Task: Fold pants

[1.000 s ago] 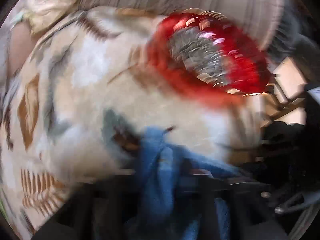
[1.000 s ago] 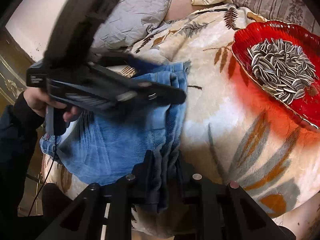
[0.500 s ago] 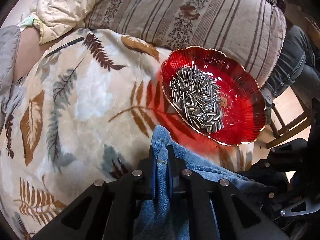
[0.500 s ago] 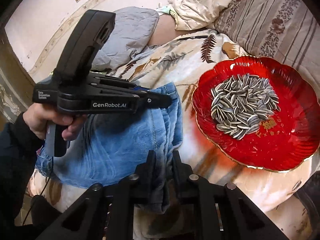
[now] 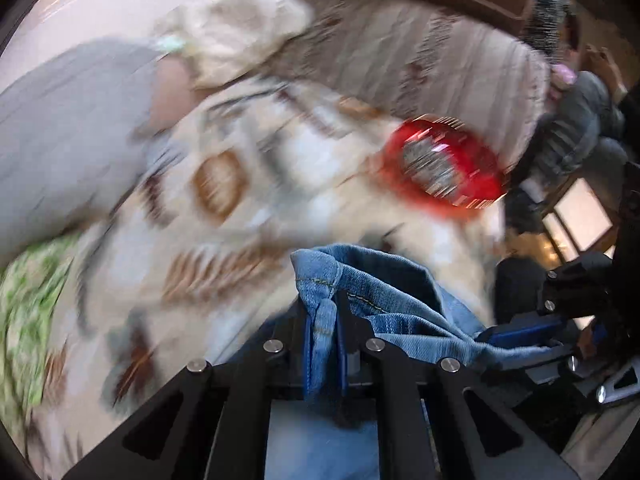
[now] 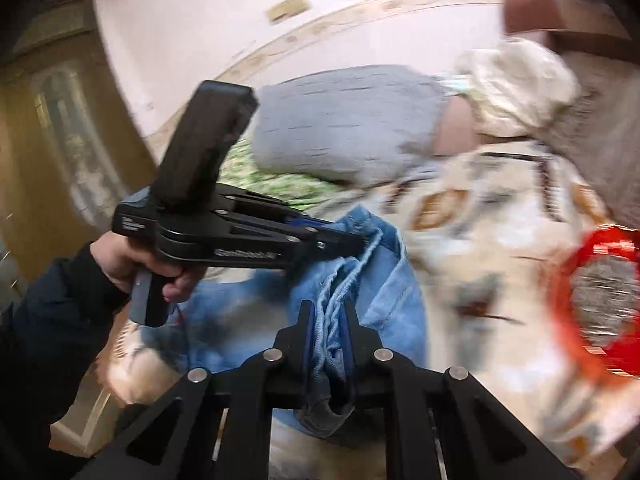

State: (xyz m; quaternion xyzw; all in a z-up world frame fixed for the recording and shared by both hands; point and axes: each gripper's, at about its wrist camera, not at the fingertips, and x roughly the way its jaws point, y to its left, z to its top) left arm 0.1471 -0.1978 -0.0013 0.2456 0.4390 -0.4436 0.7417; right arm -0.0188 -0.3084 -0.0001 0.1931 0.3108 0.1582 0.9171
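Denim pants [image 5: 384, 288] pinched, red bowl [image 5: 442, 168] blurred, contents unclear

You have the jeans [image 5: 384, 280] bunched and partly lifted off the bed: light-blue, faded denim with yellow stitching along a hem. One hemmed edge stands up in a narrow fold, with a seamed band stretching off to the right. In the right wrist view the jeans [image 6: 384, 280] show frayed, pale threads along a raw edge, and the rest of the cloth sags in loose folds below and to the left.
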